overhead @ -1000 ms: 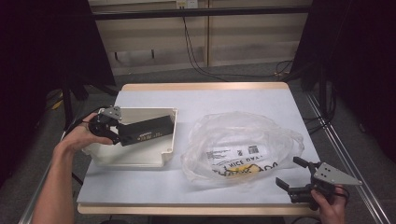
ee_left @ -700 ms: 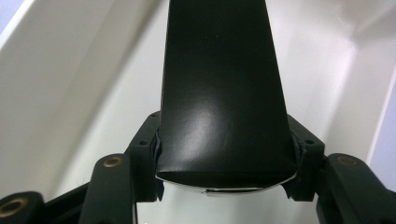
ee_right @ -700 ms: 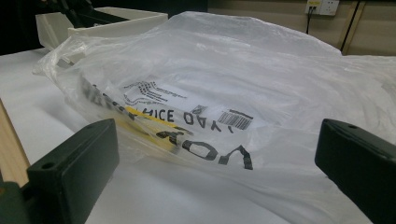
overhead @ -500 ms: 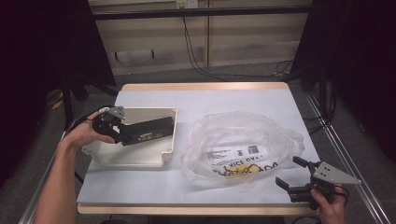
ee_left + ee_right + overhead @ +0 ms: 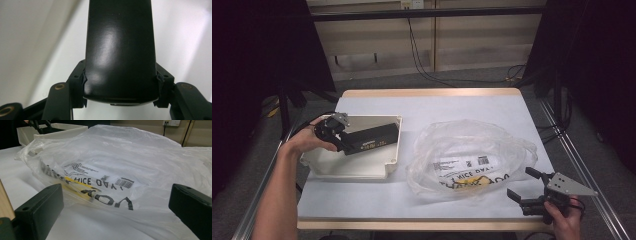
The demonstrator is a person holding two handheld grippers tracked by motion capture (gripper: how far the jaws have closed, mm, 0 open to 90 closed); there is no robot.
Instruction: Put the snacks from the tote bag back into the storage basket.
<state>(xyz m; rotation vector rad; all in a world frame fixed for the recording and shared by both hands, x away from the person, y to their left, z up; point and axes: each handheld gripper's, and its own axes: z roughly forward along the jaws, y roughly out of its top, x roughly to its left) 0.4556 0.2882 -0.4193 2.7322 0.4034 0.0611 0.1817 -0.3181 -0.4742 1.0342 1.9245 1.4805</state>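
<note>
A long black box-shaped object [image 5: 372,139] hangs over the cream plastic tray [image 5: 357,170] at the table's left. My left gripper [image 5: 343,141] is shut on its near end; in the left gripper view both pads press the sides of the glossy black object [image 5: 120,50]. A crumpled clear plastic bag [image 5: 472,155] with printed black and yellow lettering lies in the middle right of the table. My right gripper [image 5: 523,186] stands open just off the bag's near right edge, nothing between its jaws. In the right gripper view the bag [image 5: 120,167] lies in front of the gripper [image 5: 117,207].
The table [image 5: 452,102] has a white top with a wooden rim. The cream tray [image 5: 57,131] shows behind the bag in the right gripper view. Cables and dark stands sit on the floor beyond the far edge and along both sides.
The left hand with the black object has shifted very slightly; the right gripper and the bag have not moved.
</note>
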